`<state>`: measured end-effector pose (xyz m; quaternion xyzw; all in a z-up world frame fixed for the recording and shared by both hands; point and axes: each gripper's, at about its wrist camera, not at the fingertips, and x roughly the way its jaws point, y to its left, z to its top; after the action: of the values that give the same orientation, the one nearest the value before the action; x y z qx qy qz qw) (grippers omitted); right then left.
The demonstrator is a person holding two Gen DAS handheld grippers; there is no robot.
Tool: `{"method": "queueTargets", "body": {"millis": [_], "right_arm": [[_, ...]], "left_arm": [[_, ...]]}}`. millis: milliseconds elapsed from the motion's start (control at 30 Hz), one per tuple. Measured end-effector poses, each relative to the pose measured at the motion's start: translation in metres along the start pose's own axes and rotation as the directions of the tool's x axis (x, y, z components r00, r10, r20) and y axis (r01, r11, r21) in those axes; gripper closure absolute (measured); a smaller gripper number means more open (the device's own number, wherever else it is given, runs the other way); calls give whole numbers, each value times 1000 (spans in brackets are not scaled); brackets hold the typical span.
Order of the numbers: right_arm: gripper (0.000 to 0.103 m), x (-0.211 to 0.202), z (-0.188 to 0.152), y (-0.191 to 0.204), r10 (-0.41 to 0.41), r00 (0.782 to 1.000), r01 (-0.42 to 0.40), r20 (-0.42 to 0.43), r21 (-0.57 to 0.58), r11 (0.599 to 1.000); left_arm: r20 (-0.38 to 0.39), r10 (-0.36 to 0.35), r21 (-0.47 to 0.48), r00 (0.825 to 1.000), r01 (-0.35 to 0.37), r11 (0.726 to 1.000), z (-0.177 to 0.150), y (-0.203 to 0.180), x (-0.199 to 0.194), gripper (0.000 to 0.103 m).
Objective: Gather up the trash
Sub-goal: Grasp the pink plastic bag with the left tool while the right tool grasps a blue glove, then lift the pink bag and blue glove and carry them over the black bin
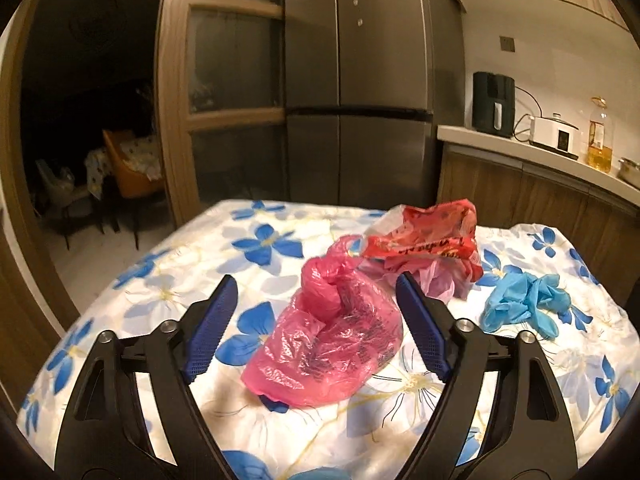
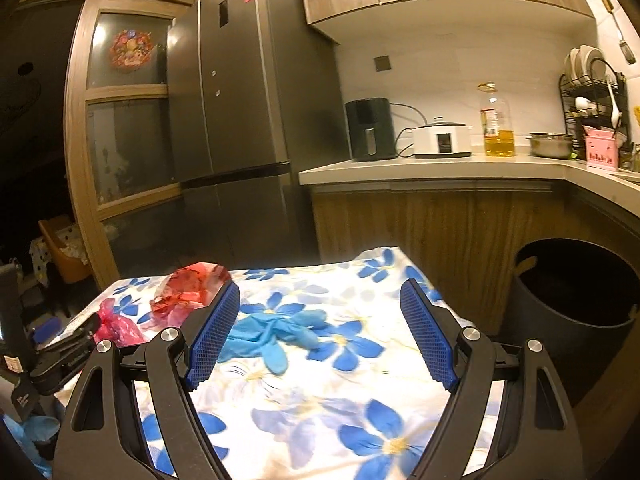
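A crumpled pink plastic bag [image 1: 332, 336] lies on the flowered tablecloth [image 1: 160, 280], between the fingers of my open left gripper [image 1: 316, 284], which is empty. Behind it lies a red snack wrapper [image 1: 432, 236], and to the right a pair of blue gloves [image 1: 524, 304]. My right gripper [image 2: 320, 292] is open and empty above the table. The blue gloves [image 2: 276, 336] lie just inside its left finger. The red wrapper [image 2: 188, 292] and pink bag [image 2: 116, 328] show at the left, beside the left gripper's body [image 2: 60, 356].
A dark round bin [image 2: 572, 304] stands on the floor right of the table. A grey fridge [image 2: 240, 120] and a wooden counter [image 2: 440, 168] with an air fryer, cooker and oil bottle are behind. A dark doorway with chairs [image 1: 100, 168] is at the left.
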<state>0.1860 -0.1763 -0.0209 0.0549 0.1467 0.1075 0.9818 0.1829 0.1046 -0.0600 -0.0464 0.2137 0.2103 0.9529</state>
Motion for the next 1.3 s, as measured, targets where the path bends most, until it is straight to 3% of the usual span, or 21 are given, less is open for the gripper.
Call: {"method": "queueTargets", "body": {"millis": [167,267,467,600,1067,1300], "right_arm": [[23,19,0,24,36,999,-36,-8,-30,999],[23,32,-4,34,42,999,-43,-22,-51,998],[23,59,-15,45,25,998,-28,-51,-66,997],[24,82,-22,44,-19,997,13,-81,-76,997],[40,141,-53,35,-51,951,38,-306,-47,998],[74,154,-60,39,-25,928,3,-371,-62,998]], "left_arm": [[-75,-36,-27,997,34,999,-4,5,20,38],[-119,-51,-31,992,48,998,-8,6,30,49],[-178,-97,-54,979,89,995,-14,8,44,82],[-171,-117,-58,978,108,992,-16,9,43,94],[-15,-138,-88,990,137,987,-8,15,4,97],[5,-136,-100,991,136,986,-5,17,-10,98]]}}
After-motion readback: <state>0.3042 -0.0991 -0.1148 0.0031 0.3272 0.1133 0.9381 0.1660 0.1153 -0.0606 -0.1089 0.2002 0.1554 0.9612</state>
